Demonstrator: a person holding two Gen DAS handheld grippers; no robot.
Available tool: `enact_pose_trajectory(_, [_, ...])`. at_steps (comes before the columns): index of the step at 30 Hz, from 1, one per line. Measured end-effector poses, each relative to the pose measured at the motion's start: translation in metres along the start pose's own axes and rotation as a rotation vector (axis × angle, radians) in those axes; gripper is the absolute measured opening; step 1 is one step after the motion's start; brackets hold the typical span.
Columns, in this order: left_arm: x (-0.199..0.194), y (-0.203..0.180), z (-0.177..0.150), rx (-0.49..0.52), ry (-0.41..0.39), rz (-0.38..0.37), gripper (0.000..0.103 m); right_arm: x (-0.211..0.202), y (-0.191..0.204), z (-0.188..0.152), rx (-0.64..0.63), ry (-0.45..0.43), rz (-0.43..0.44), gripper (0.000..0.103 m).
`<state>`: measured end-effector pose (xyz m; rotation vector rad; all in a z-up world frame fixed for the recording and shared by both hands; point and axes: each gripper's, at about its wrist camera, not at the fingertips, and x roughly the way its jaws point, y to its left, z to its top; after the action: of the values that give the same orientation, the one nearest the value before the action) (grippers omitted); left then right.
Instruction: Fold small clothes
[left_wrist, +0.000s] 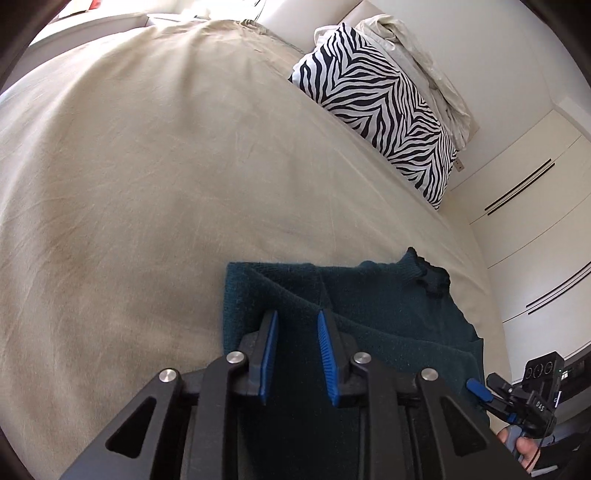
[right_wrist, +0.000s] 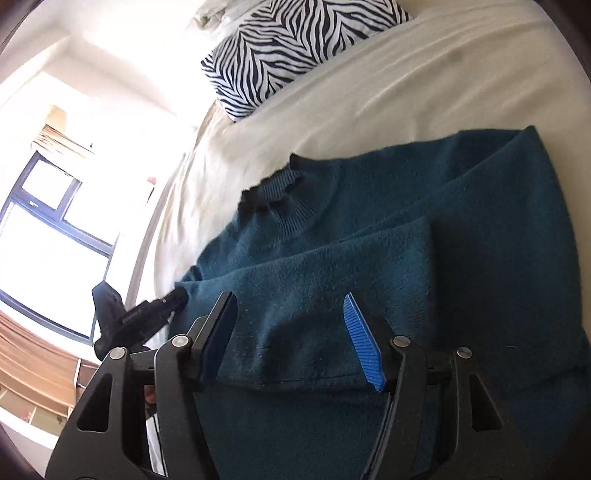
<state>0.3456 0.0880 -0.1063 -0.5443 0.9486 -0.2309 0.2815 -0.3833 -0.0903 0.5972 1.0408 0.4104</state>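
Note:
A dark teal knit sweater (left_wrist: 369, 295) lies flat on the bed near its edge, collar (right_wrist: 273, 192) pointing toward the pillow, with a sleeve (right_wrist: 332, 266) folded across the body. My left gripper (left_wrist: 297, 313) hovers over the sweater's left folded part. Its blue pads stand a narrow gap apart, and I see only fabric beneath them, none pinched. My right gripper (right_wrist: 289, 296) stands open and wide over the folded sleeve, its pads clear of the cloth. Each gripper shows in the other's view: the right gripper (left_wrist: 487, 386) at the sweater's right edge, the left gripper (right_wrist: 173, 301) at its left edge.
The beige bed sheet (left_wrist: 147, 184) spreads far to the left and ahead. A zebra-print pillow (left_wrist: 380, 107) lies at the head of the bed with a crumpled white cover (left_wrist: 417, 55) behind it. White wardrobe doors (left_wrist: 535, 221) stand on the right. A window (right_wrist: 44, 229) is at left.

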Motion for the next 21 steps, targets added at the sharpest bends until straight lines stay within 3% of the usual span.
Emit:
enact_pose_trajectory(2, [0.003, -0.004, -0.004, 0.039, 0.002, 0.014, 0.028, 0.017, -0.007, -0.004, 0.029, 0.022, -0.002, 0.059])
enact_pose_trajectory(7, [-0.014, -0.003, -0.033, 0.052, -0.013, -0.023, 0.029, 0.012, -0.017, -0.012, 0.059, -0.025, 0.066, 0.058])
enact_pose_trajectory(9, [-0.029, -0.01, -0.054, 0.095, -0.022, -0.009, 0.034, 0.006, -0.019, -0.017, 0.061, -0.029, 0.071, 0.058])
enact_pose_trajectory(11, [-0.048, -0.016, -0.075, 0.133, -0.046, 0.015, 0.045, -0.003, -0.022, -0.027, 0.05, -0.031, 0.059, 0.058])
enact_pose_trajectory(14, [-0.082, -0.02, -0.104, 0.158, -0.059, 0.056, 0.059, -0.024, -0.029, -0.044, 0.079, -0.038, 0.046, 0.058])
enact_pose_trajectory(18, [-0.143, -0.017, -0.152, 0.126, -0.097, 0.022, 0.066, -0.068, -0.033, -0.079, 0.088, -0.059, -0.004, 0.058])
enact_pose_trajectory(21, [-0.173, -0.016, -0.193, 0.126, -0.076, 0.027, 0.067, -0.106, -0.033, -0.114, 0.064, -0.086, -0.045, 0.058])
